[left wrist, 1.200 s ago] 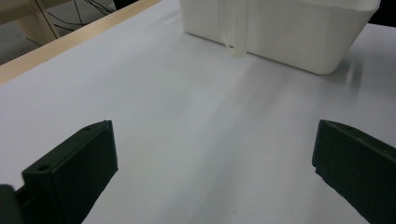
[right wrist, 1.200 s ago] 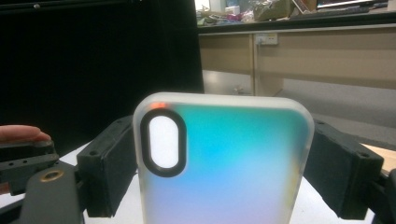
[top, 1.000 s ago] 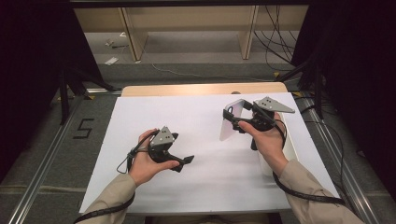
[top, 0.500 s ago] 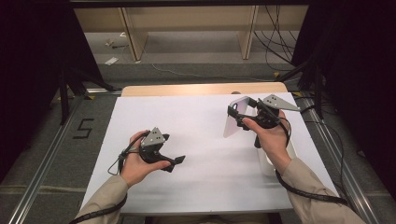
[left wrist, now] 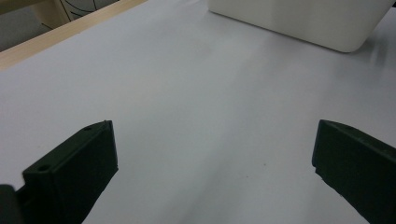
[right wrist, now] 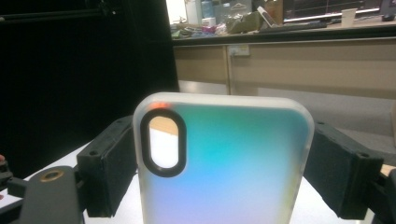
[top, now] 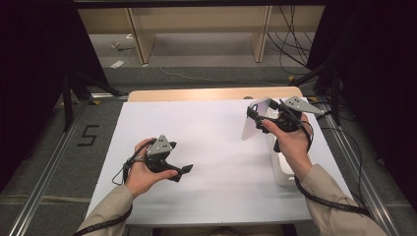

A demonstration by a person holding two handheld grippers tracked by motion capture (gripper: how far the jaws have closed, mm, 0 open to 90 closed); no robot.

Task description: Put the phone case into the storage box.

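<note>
- The counter (top: 206,147), covered in white with a wooden edge at its far side, is the biggest thing here and mostly bare in the middle.
- A white box (top: 282,169) with rounded corners sits on the counter's right side, partly under the person's right forearm; the left gripper view shows it ahead (left wrist: 299,21) across open surface.
- The phone case (top: 256,124), translucent with a teal-to-violet tint and a dark-ringed oval camera cutout, is held upright above the counter's far right part, just beside the box. In the right gripper view it stands tall between the jaws (right wrist: 224,163).
- The right gripper (top: 265,118) has its fingers (right wrist: 105,165) pinching the case by its two long edges, so the step in hand looks like carrying or presenting the lifted case.
- The left gripper (top: 184,170) rests low over the counter's near left, well apart from the case, its fingers (left wrist: 77,172) spread wide with nothing between them.
- Next, I judge, the case must be either set down or passed across; the left gripper would need to travel right and close on a free edge.
- The box is the nearest obstacle to lowering the case; the cable (top: 324,196) trailing by the right sleeve could also snag.
</note>
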